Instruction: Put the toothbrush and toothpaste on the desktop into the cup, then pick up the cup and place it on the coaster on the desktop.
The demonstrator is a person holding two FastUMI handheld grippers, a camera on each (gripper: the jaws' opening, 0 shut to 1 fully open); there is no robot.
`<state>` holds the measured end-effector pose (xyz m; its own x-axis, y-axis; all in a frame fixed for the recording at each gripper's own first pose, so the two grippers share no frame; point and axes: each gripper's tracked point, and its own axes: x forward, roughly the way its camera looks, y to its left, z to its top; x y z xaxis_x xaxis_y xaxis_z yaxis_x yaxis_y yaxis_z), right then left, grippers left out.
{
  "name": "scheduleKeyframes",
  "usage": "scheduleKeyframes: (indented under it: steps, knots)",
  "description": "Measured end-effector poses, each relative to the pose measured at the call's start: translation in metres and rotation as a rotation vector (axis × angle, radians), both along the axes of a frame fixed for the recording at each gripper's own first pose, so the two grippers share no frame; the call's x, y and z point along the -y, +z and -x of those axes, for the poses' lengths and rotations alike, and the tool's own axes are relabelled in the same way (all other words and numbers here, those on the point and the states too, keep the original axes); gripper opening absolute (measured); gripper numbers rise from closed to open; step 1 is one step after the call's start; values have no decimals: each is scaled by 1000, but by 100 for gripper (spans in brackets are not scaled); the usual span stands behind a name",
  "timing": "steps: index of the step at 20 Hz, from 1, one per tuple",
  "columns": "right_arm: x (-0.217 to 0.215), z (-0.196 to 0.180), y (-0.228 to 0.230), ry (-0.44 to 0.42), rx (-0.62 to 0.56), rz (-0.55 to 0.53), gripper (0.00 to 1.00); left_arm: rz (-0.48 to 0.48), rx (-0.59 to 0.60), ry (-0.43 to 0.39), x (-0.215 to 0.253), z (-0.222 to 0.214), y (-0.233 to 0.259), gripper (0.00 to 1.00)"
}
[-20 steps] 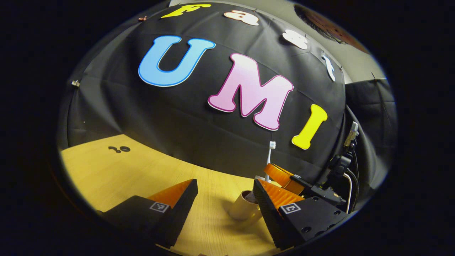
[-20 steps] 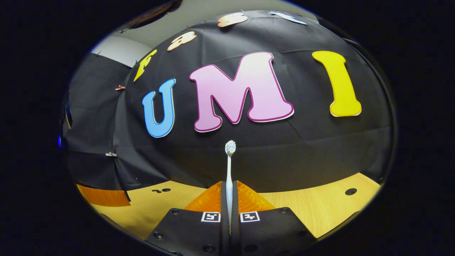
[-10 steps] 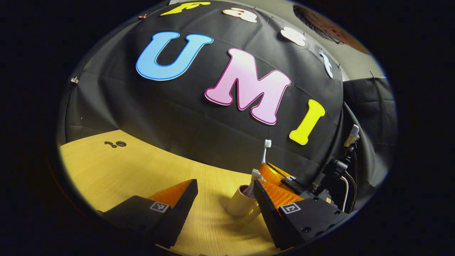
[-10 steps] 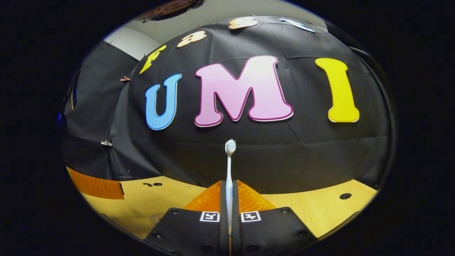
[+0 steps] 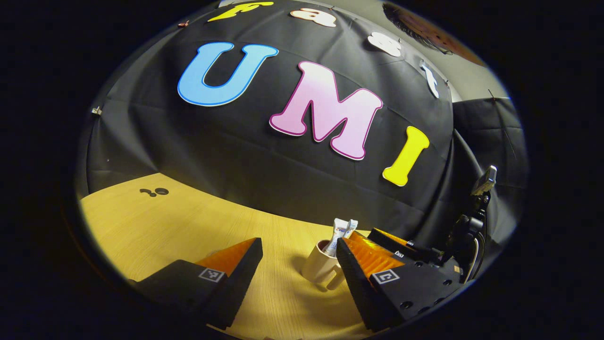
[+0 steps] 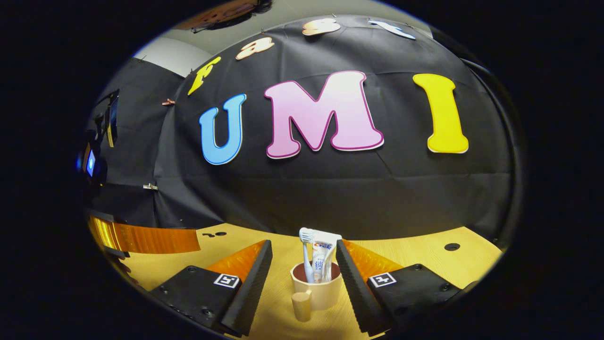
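Observation:
A beige cup [image 6: 322, 290] with a handle [image 6: 301, 306] stands upright on the wooden desktop [image 6: 415, 257]. A white toothbrush [image 6: 306, 255] and a toothpaste tube [image 6: 323, 257] stand inside it. My right gripper [image 6: 303, 249] is open, its fingers on either side of the cup and apart from it. In the left gripper view the cup [image 5: 320, 268] sits just beyond my right finger, which hides part of it, with the toothpaste [image 5: 337, 230] and brush head [image 5: 351, 226] sticking out. My left gripper [image 5: 296, 252] is open with nothing in it. The right gripper [image 5: 406, 245] shows behind the cup.
The black cloth wall closes the desk's far side. Small dark holes mark the desktop [image 5: 155, 192] [image 6: 451, 246]. One finger of the left gripper [image 6: 141, 238] reaches in at the left of the right gripper view. A stand with cables [image 5: 472, 222] rises at the right.
My right gripper was shut on the toothbrush, held upright; it has opened and the brush now stands in the cup beside the toothpaste. The left gripper has barely shifted.

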<state>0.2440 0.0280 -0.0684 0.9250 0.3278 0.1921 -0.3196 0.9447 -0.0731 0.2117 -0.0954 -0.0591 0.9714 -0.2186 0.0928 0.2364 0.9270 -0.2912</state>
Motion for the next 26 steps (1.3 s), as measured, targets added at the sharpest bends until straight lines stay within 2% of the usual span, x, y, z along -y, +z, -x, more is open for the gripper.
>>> scheduleKeyframes:
  steps: [3, 7, 8, 12, 19, 21, 24, 26]
  knots:
    - [4, 3, 2, -16, -83, 0, 83, -6, -12, 29, -12, 11, -3, 98]
    - [5, 8, 5, -15, -216, 17, 92, 2, -45, 77, -33, 28, -12, 97]
    - [6, 7, 4, -19, -256, 20, 95, 11, -52, 89, -38, 34, -12, 97]
    - [4, 5, -12, -30, -438, -15, 96, 26, -71, 145, -64, 52, -18, 97]
    - [4, -8, -76, -72, -815, 77, 97, -26, -112, 240, -114, 81, -29, 97]
    - [1, -10, -86, -67, -906, 86, 97, -68, -129, 281, -132, 88, -39, 97]
    - [-3, -19, -97, -75, -985, 119, 97, -62, -163, 307, -149, 99, -49, 97]
    - [-1, -21, -108, -83, -1043, 190, 97, -60, -181, 324, -159, 105, -56, 97]
